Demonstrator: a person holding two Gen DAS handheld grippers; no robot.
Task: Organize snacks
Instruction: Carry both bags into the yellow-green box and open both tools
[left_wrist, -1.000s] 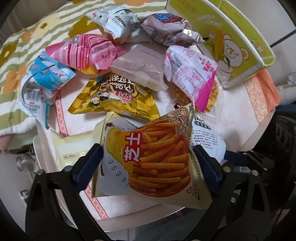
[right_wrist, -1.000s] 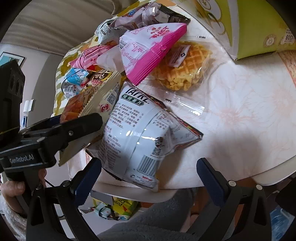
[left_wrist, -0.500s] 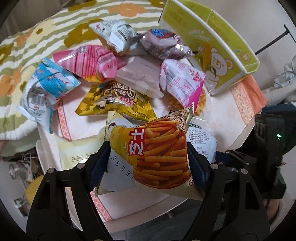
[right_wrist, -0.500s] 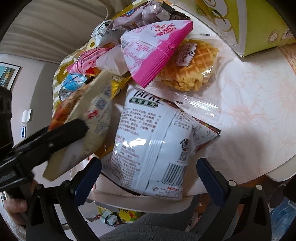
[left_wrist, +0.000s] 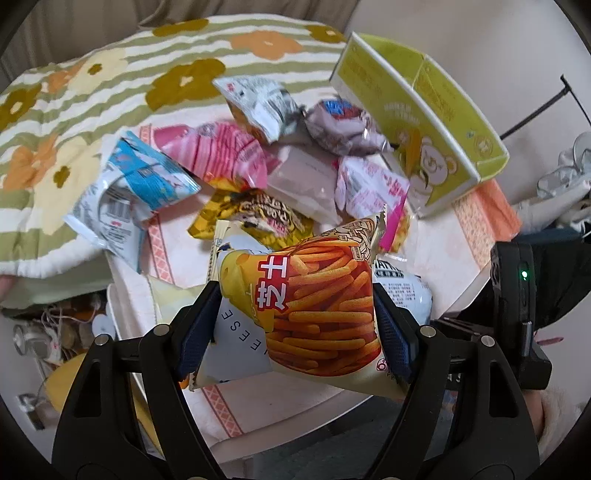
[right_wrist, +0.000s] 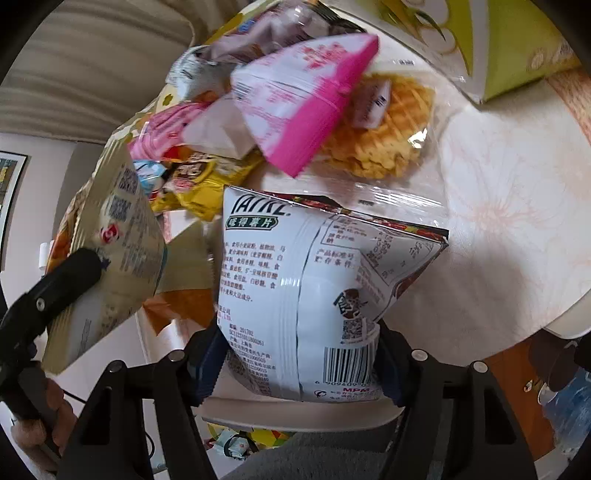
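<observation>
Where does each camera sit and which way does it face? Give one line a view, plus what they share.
Left wrist: on the left gripper, angled down at the snack table; its fingers clamp the cheese stick bag.
Right wrist: on the right gripper, angled down; its fingers clamp the white chip bag; a hand shows lower left.
Shared: both bags, the pink packet and the green bear box.

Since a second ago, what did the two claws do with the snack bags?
The left claw closed on the cheese-stick bag and lifted it off the pile. The right claw, wide open before, closed on the white chips bag, which still rests on the table. The pink bag, the waffle and the green box stayed where they were.
</observation>
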